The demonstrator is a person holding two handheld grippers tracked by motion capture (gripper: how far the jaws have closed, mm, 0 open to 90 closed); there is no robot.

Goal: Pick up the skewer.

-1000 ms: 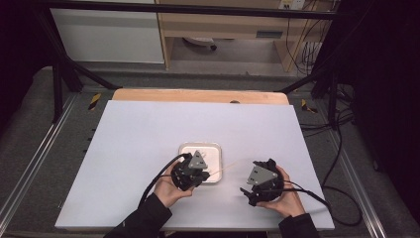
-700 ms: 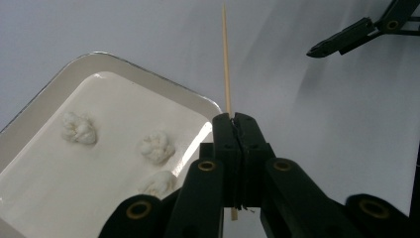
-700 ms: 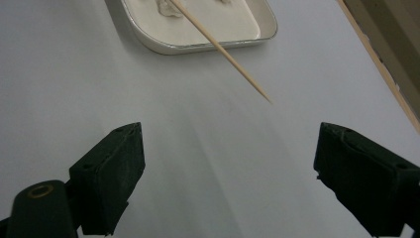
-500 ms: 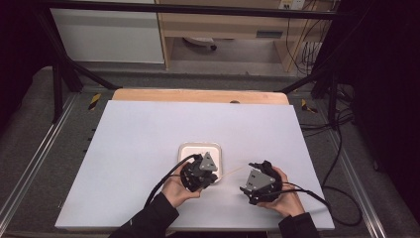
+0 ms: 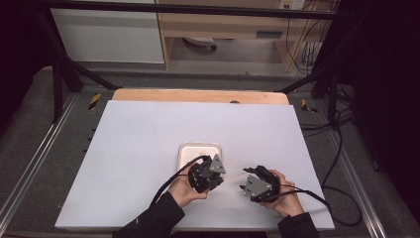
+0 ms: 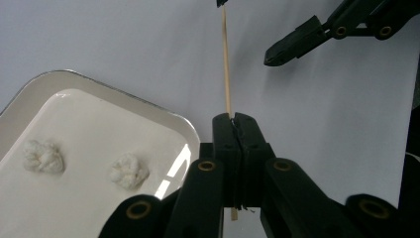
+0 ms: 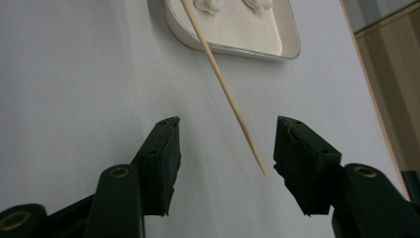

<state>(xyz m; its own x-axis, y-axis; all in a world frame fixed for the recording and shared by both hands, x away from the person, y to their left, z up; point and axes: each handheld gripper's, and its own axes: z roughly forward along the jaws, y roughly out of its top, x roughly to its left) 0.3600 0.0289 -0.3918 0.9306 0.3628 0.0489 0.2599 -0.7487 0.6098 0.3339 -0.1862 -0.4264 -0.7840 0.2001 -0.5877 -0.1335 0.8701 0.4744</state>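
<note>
The thin wooden skewer (image 6: 227, 64) is clamped near one end between the shut jaws of the left tongs (image 6: 238, 121), and its free length runs out over the bare table (image 5: 148, 144) toward the right tongs (image 7: 225, 144). In the right gripper view the skewer's pointed tip (image 7: 260, 168) sits in the gap between the two jaws, nearer the right-hand one and touching neither. Those jaws stand about half open and have just been closing, with the tip between them but not yet gripped.

Compared with a second ago, the left hand (image 5: 185, 191) has carried its tongs sideways toward the right hand (image 5: 285, 198), so that they now lie off the near right corner of the white tray (image 5: 184, 151) rather than over its near edge. The skewer now bridges the space between the two tongs in the high view (image 5: 233, 174). The right hand is where it was.

The tray lies near the middle of the table, just beyond the left tongs. Two white cotton-like lumps, one (image 6: 43, 156) beside the other (image 6: 129, 170), rest apart in it, unchanged.
</note>
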